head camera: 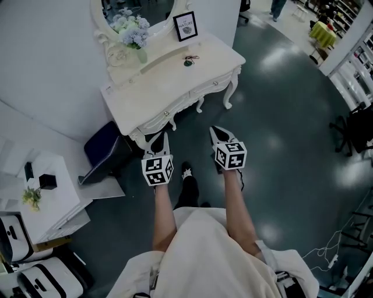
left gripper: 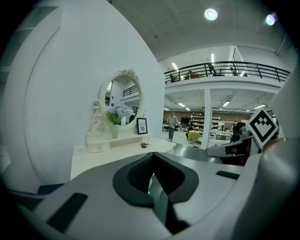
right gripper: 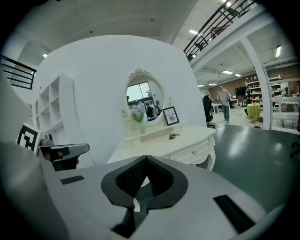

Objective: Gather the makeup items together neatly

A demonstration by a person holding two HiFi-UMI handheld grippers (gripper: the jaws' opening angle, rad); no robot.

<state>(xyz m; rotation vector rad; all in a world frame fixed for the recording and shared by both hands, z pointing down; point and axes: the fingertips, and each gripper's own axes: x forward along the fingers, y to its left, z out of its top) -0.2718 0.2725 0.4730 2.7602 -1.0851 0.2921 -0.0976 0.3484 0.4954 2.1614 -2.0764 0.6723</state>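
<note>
A white dressing table (head camera: 175, 81) with an oval mirror (head camera: 137, 11) stands ahead of me. On its top lies one small dark item (head camera: 189, 60), too small to identify; it also shows in the left gripper view (left gripper: 144, 145) and the right gripper view (right gripper: 174, 136). A vase of pale flowers (head camera: 135, 35) and a framed picture (head camera: 186, 25) stand at the back. My left gripper (head camera: 157, 139) (left gripper: 152, 154) and right gripper (head camera: 220, 134) (right gripper: 146, 158) hover side by side in front of the table, short of its edge. Both are shut with nothing between the jaws.
A dark blue stool (head camera: 105, 148) sits on the floor at the table's left end. White shelving (head camera: 46, 198) with small things stands at the far left. A black chair (head camera: 355, 131) is at the right. A person (right gripper: 226, 103) walks far off across the dark floor.
</note>
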